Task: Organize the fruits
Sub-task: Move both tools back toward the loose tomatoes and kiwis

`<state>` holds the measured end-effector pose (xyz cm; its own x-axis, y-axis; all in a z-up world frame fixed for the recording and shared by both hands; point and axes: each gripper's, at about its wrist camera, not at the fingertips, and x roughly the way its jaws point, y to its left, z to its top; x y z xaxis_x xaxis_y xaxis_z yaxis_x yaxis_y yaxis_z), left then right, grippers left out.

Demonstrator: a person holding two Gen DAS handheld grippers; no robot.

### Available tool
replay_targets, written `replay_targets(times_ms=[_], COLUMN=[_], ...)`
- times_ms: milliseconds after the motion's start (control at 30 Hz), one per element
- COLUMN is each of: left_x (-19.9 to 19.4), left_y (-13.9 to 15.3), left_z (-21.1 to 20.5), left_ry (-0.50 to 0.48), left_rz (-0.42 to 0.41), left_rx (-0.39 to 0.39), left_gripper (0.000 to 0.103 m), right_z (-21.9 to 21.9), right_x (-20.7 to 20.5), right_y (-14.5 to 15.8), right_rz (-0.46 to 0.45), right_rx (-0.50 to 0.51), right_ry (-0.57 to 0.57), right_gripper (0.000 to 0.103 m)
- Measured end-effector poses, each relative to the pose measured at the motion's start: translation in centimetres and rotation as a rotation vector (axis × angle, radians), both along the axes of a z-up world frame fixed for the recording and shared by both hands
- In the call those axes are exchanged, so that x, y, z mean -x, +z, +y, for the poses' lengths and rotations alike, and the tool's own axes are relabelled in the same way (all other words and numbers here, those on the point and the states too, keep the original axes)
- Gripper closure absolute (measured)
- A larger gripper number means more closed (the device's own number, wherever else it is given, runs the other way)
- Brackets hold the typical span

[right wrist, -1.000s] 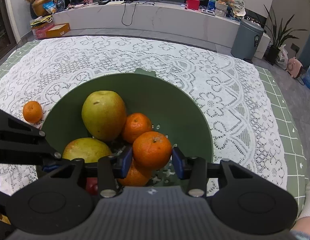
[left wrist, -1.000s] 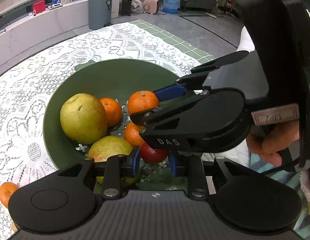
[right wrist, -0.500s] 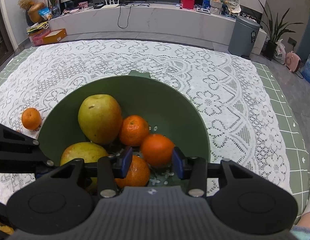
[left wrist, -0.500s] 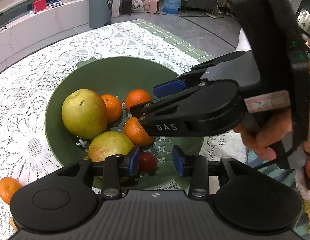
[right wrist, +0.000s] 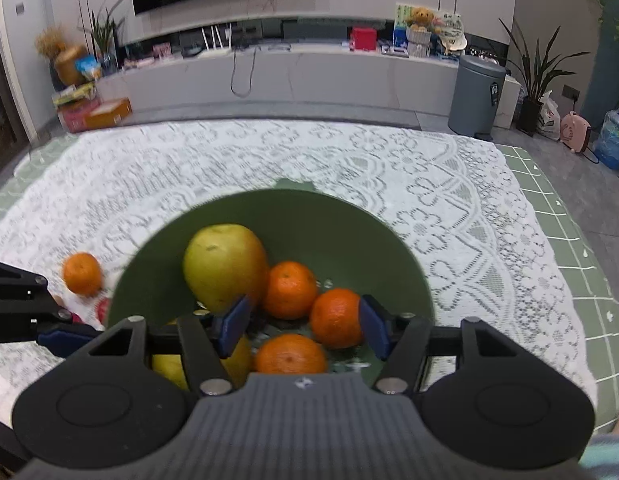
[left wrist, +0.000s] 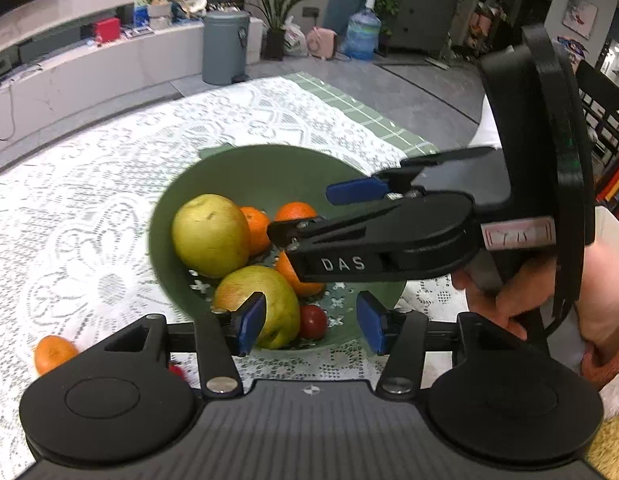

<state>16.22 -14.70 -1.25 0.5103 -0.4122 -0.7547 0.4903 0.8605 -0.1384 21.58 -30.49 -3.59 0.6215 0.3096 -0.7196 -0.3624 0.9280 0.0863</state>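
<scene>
Both the left gripper (left wrist: 311, 322) and the right gripper (right wrist: 305, 326) hover with jaws apart and empty above the round green colander bowl (right wrist: 405, 264) of gathered pears and oranges, while one small orange tangerine (right wrist: 82, 273) waits outside on the white lace tablecloth (right wrist: 449, 200), likely next.

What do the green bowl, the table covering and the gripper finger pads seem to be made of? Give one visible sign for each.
Green bowl: probably plastic; uniform matte colour, moulded drain cut-outs in its base.
Table covering: white lace fabric; openwork floral pattern, with green checked cloth showing beyond its edge.
Finger pads: blue, likely rubber or soft plastic; matte, on rigid black fingers.
</scene>
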Motion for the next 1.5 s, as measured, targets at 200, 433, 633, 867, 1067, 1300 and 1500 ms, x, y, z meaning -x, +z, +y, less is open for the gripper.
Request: replay_targets(times_ms=[200, 433, 633, 867, 1067, 1300, 1500], left_x=[1.8, 3.7, 5.2, 6.7, 7.7, 8.0, 7.6], left_y=[1.1, 1.8, 1.8, 1.6, 0.6, -0.6, -1.9], left_z=[1.9, 4.7, 7.6, 10.9, 13.3, 16.0, 17.4], left_ry=[0.056, 0.144, 0.235, 0.37, 0.444, 0.473, 0.46], left_rz=[-0.059, -0.129, -0.16, -0.209, -0.241, -0.232, -0.174], left_rx=[0.002, -0.012, -0.015, -0.059, -0.09, -0.07, -0.017], left_gripper=[0.037, 0.037, 0.033, 0.032, 0.031, 0.031, 0.04], right_z=[0.7, 1.3, 3.2, 6.9, 10.0, 12.1, 14.1], right_x=[2.3, 5.1, 7.9, 11.2, 13.2, 13.6, 13.5], right_y=[0.6, 1.9, 2.2, 1.7, 1.3, 0.3, -1.0], right_rz=[-0.081, -0.202, -0.266, -0.286, -0.296, -0.215, -0.209], right_rx=[-0.04, -0.1, -0.113, -0.115, -0.08, -0.133, -0.068], right_ry=[-0.026, -0.035, -0.003, 0.079, 0.167, 0.185, 0.2], right_gripper=[0.034, 0.033, 0.033, 0.033, 0.033, 0.033, 0.033])
